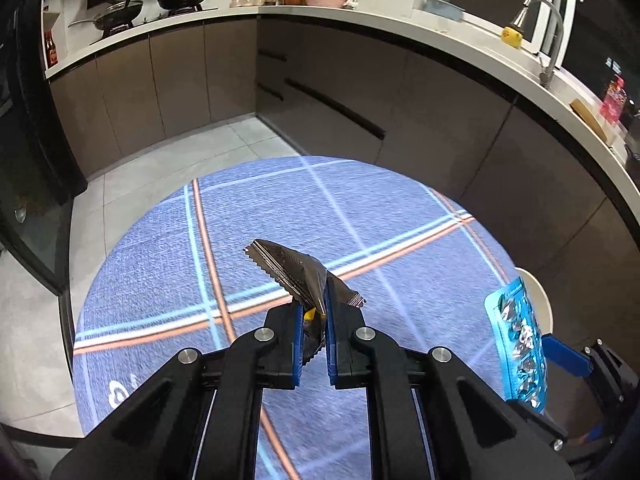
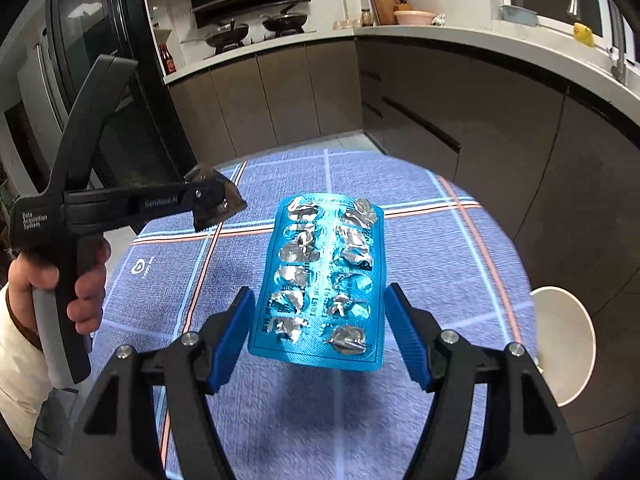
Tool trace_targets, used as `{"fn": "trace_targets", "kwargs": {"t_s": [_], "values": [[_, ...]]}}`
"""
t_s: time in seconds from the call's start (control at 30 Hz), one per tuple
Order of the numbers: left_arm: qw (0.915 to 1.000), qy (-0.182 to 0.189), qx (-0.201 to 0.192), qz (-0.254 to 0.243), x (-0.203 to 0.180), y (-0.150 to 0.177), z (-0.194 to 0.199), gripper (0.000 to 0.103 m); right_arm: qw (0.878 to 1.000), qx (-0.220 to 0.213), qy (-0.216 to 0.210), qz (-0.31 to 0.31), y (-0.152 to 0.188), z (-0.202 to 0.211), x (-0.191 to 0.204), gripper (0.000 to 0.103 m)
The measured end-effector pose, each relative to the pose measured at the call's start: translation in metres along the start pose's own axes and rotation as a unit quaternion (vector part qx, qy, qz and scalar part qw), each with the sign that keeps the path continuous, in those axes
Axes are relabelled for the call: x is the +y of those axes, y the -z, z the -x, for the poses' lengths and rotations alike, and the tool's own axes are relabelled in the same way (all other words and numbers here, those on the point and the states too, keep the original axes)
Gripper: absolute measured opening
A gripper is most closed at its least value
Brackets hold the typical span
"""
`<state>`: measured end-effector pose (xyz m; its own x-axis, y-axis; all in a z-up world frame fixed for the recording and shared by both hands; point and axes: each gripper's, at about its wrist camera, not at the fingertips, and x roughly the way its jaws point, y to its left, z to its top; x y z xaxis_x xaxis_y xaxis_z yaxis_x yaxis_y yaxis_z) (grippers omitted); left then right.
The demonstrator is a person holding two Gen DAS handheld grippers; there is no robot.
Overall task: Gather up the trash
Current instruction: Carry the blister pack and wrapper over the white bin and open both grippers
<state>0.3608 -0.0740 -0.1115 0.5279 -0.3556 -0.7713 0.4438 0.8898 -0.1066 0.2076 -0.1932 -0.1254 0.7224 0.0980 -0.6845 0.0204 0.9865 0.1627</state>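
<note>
- The left gripper (image 1: 313,312) has its blue pads pinched onto a crumpled dark foil wrapper with a serrated edge (image 1: 292,270), which sticks up and to the left from between the pads, clear of the tabletop.
- From the right wrist view, the same left gripper (image 2: 218,204) is held by a hand (image 2: 60,280) at the left edge, the wrapper (image 2: 216,200) at its tip.
- The right gripper (image 2: 320,332) has its blue pads set wide, clamped on the long edges of a blue blister pack with torn-open silver foil pockets (image 2: 324,276), which is lifted off the tabletop.
- In the left wrist view that blister pack (image 1: 518,340) shows at the right edge, tilted on end.
- Below both lies a round tabletop with a blue cloth crossed by white and orange stripes (image 2: 420,248).
- A round white stool (image 2: 564,344) stands just beside the tabletop's right edge.
- Behind runs a white kitchen counter over dark cabinets (image 1: 360,20), with pans on a stove (image 1: 120,10) and a tap (image 1: 548,40).
</note>
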Motion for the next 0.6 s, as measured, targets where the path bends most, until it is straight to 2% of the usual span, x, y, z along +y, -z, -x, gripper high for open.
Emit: {"fn": "trace_targets", "kwargs": {"t_s": [0.13, 0.3, 0.6], "values": [[0.9998, 0.014, -0.009, -0.012, -0.022, 0.001, 0.012, 0.008, 1.000, -0.013, 0.011, -0.010, 0.002, 0.016, -0.017, 0.067], [0.9979, 0.050, -0.021, -0.035, -0.063, -0.003, 0.020, 0.008, 0.999, -0.032, 0.031, -0.029, 0.006, 0.039, -0.047, 0.067], [0.9891, 0.110, -0.031, -0.092, -0.140, -0.007, 0.026, 0.008, 0.993, -0.049, 0.083, -0.071, 0.023, 0.065, -0.106, 0.067]]}}
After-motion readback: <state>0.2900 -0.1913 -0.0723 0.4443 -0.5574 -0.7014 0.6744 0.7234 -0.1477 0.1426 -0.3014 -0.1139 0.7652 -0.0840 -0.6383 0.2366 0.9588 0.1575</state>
